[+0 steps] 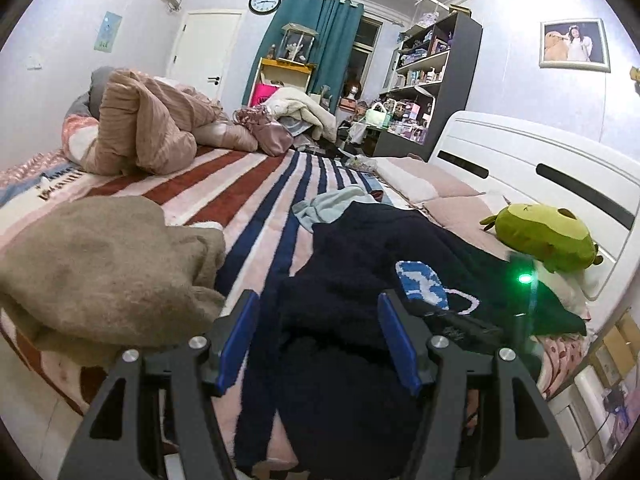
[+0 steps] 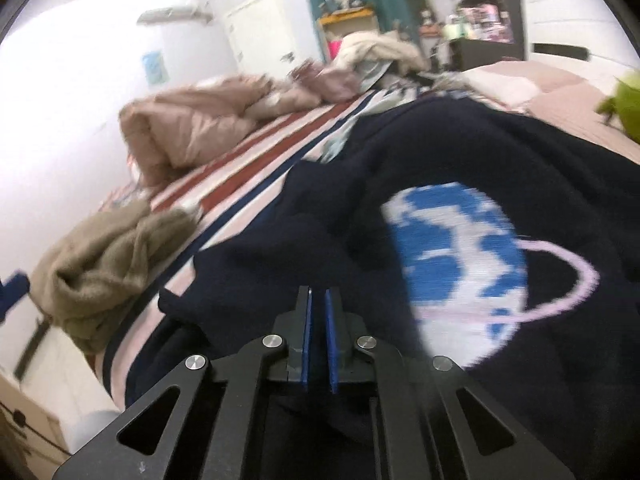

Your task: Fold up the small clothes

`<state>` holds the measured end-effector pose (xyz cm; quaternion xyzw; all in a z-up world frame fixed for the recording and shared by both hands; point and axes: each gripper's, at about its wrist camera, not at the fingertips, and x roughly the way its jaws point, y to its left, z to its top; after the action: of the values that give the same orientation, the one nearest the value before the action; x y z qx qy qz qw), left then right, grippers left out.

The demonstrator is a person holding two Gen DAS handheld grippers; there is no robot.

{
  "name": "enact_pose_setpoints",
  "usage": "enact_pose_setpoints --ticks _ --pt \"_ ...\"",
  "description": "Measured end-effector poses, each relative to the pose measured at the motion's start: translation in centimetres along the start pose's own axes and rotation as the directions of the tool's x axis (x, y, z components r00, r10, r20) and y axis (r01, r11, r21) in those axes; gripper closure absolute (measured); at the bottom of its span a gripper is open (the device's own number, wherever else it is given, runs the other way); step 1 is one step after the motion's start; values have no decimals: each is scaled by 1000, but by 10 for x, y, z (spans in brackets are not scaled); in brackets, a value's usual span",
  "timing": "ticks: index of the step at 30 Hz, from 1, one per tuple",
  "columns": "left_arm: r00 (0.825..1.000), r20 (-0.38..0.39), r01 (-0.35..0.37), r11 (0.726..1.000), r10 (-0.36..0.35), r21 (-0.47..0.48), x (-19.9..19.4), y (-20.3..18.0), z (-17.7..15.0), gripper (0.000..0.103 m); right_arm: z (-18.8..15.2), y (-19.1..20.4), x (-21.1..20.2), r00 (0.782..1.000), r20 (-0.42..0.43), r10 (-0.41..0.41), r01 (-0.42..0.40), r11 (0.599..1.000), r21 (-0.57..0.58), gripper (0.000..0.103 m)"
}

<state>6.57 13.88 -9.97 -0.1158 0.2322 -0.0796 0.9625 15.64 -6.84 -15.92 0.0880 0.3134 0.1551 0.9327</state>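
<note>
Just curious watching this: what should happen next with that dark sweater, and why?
Probably bring the left gripper down and pinch the navy sweater. Its jaws stand open above the crumpled cloth, while the right gripper looks shut on the sweater's edge.

Left tongs [image 1: 318,312], right tongs [image 2: 318,300]: black angular frames, blue finger pads [image 1: 394,344], round silver screws, lower frame.

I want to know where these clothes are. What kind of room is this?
A bedroom, most likely: a bed with a striped blanket, a white headboard, and a green plush toy lying by it.
</note>
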Motion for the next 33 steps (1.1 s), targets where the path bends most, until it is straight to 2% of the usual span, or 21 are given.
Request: enact_pose_setpoints --ticks 2,4,5,6,8,11,13,14,16,17,18,20,21,22,24,25,27,28,31,33 --pt "1000 7 -3 1000 3 -11 -6 1 0 45 1 -2 -13 999 32 33 -33 999 -13 99" --pt "1000 12 -9 1000 9 -11 -11 2 -2 44 6 14 -11 995 -22 97 -99 988 -115 96" --pt "1000 9 -24 1000 25 -4 -12 3 -1 44 8 26 -8 993 -48 106 -113 980 -165 91" --pt "999 4 -48 999 48 7 -13 4 2 43 11 40 -3 991 -79 112 -126 970 -210 69" --pt "996 13 -91 995 91 45 -14 7 10 40 12 59 10 981 -140 133 -164 957 -240 43" --pt "991 41 -126 991 124 47 -16 15 16 29 8 85 40 971 -220 90 -159 935 -316 37" --pt "989 58 -142 989 139 38 -17 20 17 24 -1 97 61 967 -253 26 -124 916 -381 23" --pt "987 67 -148 988 145 37 -17 22 17 22 -8 99 69 964 -265 4 -115 907 -404 23" --pt "985 76 -159 986 155 52 -16 24 15 13 -13 106 85 962 -265 -60 -70 888 -455 23" --pt "981 85 -178 982 172 67 -15 24 13 5 -14 106 89 963 -260 -76 -54 886 -461 23" --pt "975 102 -204 976 196 81 -15 22 11 3 -13 105 91 964 -255 -81 -44 892 -450 24" --pt "971 126 -217 971 204 101 -17 19 6 3 -8 95 85 973 -218 -81 -8 926 -378 56" --pt "969 134 -224 969 209 108 -16 17 3 3 -5 90 83 975 -209 -69 -6 941 -340 80" --pt "966 138 -234 966 219 110 -15 15 2 2 -2 78 76 980 -200 -25 -32 961 -274 84" --pt "957 141 -269 956 252 114 -12 12 -2 1 0 67 65 985 -173 17 -58 971 -234 89" --pt "956 135 -275 954 259 121 -9 9 -2 1 -1 62 51 993 -118 22 -51 968 -245 90" --pt "961 133 -262 955 244 136 -8 5 -3 1 -1 55 29 999 -44 24 -34 969 -243 90" --pt "964 138 -245 958 225 148 -9 0 -4 1 0 45 16 998 -17 63 -65 978 -201 90" --pt "970 145 -215 966 194 145 -10 -8 -2 1 6 19 -3 986 -21 166 -167 982 -83 90" --pt "975 138 -195 971 177 137 -9 -13 -1 1 10 1 -13 987 0 158 -158 987 -25 90"
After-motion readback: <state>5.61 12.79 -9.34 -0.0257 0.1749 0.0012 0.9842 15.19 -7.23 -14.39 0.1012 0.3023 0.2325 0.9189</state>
